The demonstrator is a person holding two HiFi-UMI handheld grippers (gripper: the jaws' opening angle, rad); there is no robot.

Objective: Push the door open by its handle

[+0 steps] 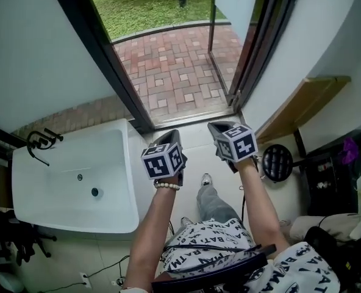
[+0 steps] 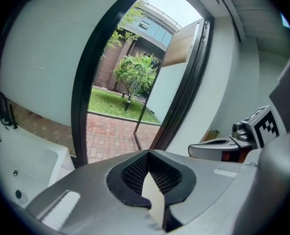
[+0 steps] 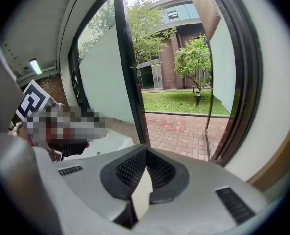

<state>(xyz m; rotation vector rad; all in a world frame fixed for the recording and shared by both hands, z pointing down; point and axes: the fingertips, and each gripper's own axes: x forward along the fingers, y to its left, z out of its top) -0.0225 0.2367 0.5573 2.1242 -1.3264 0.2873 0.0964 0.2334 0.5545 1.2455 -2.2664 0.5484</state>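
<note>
Where the left gripper (image 2: 147,154) shows in its own view, its jaws are pressed together, the mesh pads meeting at the tip with nothing between them. Right gripper (image 3: 146,152): likewise closed tight and empty. Both are held in the air side by side in front of the person, marker cubes uppermost, pointing toward the doorway and touching nothing. The left wrist carries a bead bracelet (image 1: 167,186).

Door (image 1: 236,2): pale panel in a dark surround, at the right of the opening, swung outward over the paving and standing well open. It is well apart from both grippers. Handle: cannot be made out in any view.

Door frame (image 1: 107,60): dark, running down the left side of the opening to the threshold ahead of the grippers.

Paving (image 1: 174,72): red and grey brick, directly outside the threshold.

Lawn (image 1: 144,5): green, beyond the paving's curved edge.

Tree (image 2: 135,72): small, on the lawn, with a building behind it.

Bathtub (image 1: 77,176): white, rectangular, left of the left gripper, beside the doorway; a black tap (image 1: 41,140) sits at its far left corner.

Shelf (image 1: 302,105): wooden, on the right wall, beyond the right gripper.

Shoe (image 1: 206,179): on the floor, below and between the two grippers.
</note>
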